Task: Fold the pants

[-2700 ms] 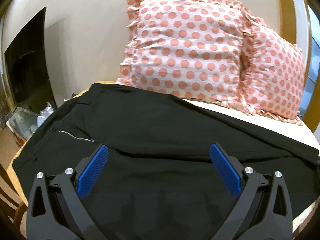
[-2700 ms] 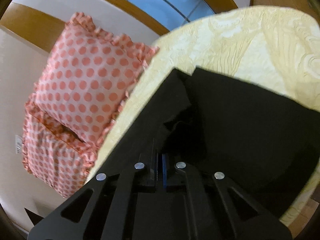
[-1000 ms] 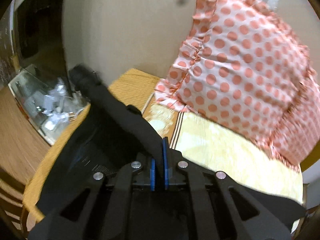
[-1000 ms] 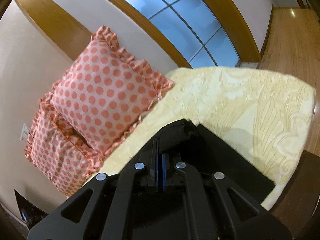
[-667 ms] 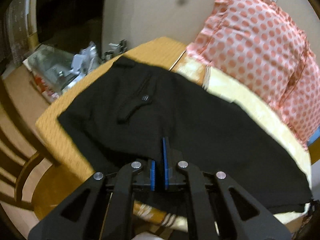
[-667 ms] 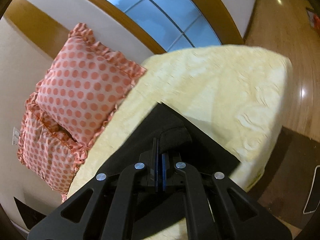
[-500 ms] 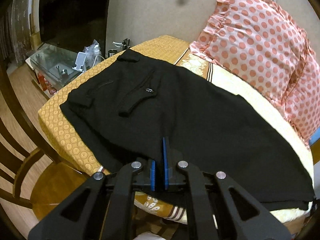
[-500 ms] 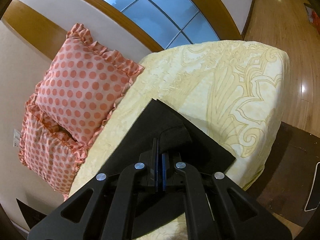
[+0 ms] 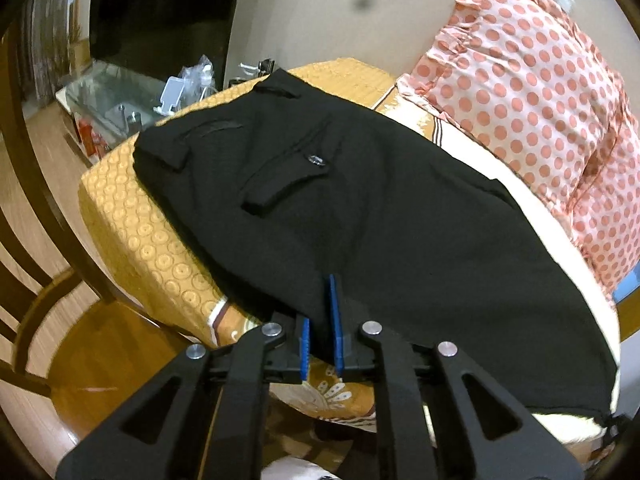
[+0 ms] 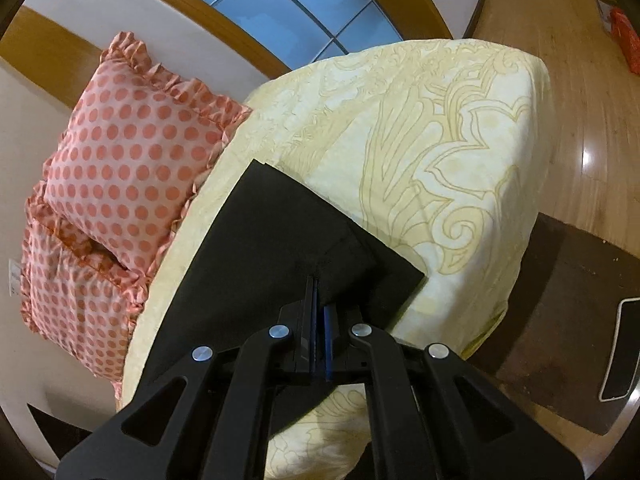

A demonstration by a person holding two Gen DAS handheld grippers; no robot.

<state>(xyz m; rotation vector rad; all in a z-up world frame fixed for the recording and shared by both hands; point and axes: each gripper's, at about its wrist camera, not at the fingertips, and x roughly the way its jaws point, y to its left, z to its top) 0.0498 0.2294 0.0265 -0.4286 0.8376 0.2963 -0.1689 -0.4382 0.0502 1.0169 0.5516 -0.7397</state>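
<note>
1. Two blue-padded fingers of the left gripper (image 9: pixel 320 312) stand nearly together with a narrow gap between them, and the near edge of the black pants (image 9: pixel 360 200) sits in that gap, pinched between the pads.
2. The right gripper (image 10: pixel 318 300) has its fingers pressed tight together, clamped on a fold of the pants (image 10: pixel 280 248) at the hem end.
3. The pants lie spread flat along the bed (image 10: pixel 460 140), folded lengthwise with one leg on top of the other. In the left wrist view the waistband end is farthest to the left, with a back pocket flap and a small metal button showing.
4. In the right wrist view the leg ends form a squared corner lying on the cream patterned bedspread, close to the bed's near edge.
5. Under the waist end, the bed cover is an orange fabric with a ring pattern (image 9: pixel 132 220), which gives way to the cream cloth toward the legs.
6. Two pink pillows with coral dots (image 9: pixel 540 92) lean against the wall behind the pants; they also show at the left of the right wrist view (image 10: pixel 132 160).
7. A dark wooden chair (image 9: pixel 36 240) stands left of the bed, with a glass-topped stand (image 9: pixel 108 92) holding clutter beyond it.
8. A window with a curved wooden frame (image 10: pixel 304 4) rises behind the bed.
</note>
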